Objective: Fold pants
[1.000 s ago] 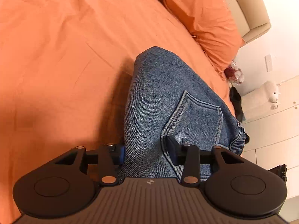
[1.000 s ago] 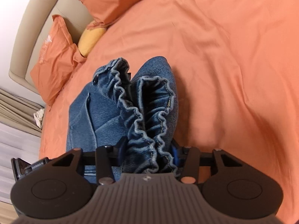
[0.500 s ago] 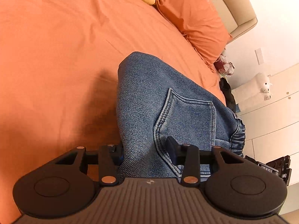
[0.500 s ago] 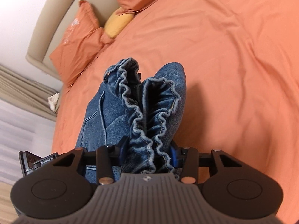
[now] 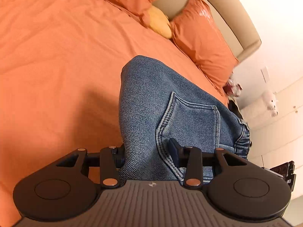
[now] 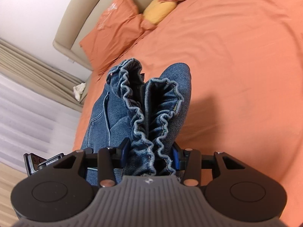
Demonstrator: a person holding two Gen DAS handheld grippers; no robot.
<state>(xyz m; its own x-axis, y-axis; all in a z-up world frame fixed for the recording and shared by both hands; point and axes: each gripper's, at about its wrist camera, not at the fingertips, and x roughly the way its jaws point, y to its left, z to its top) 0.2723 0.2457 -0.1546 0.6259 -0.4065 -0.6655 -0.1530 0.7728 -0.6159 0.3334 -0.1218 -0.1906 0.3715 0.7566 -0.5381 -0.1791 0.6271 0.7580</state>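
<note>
Blue denim pants (image 5: 161, 102) hang folded over an orange bed, held up by both grippers. My left gripper (image 5: 146, 151) is shut on the folded denim beside a back pocket (image 5: 193, 121). In the right wrist view the same pants (image 6: 106, 117) show their gathered elastic waistband (image 6: 151, 113), and my right gripper (image 6: 150, 154) is shut on that bunched waistband. The lower part of the pants is hidden below each gripper body. The other gripper's edge (image 6: 45, 162) shows at the lower left of the right wrist view.
The orange bedsheet (image 5: 56, 56) spreads under the pants. Orange pillows (image 5: 204, 39) and a yellow cushion (image 5: 161, 25) lie against a beige headboard (image 5: 227, 9). White cabinets (image 5: 274, 128) stand beyond the bed in the left wrist view, a curtain (image 6: 28, 94) in the right.
Both grippers have risen and travelled toward the head of the bed with the pants held in them. Pillows and headboard now show larger; the grips have not changed.
</note>
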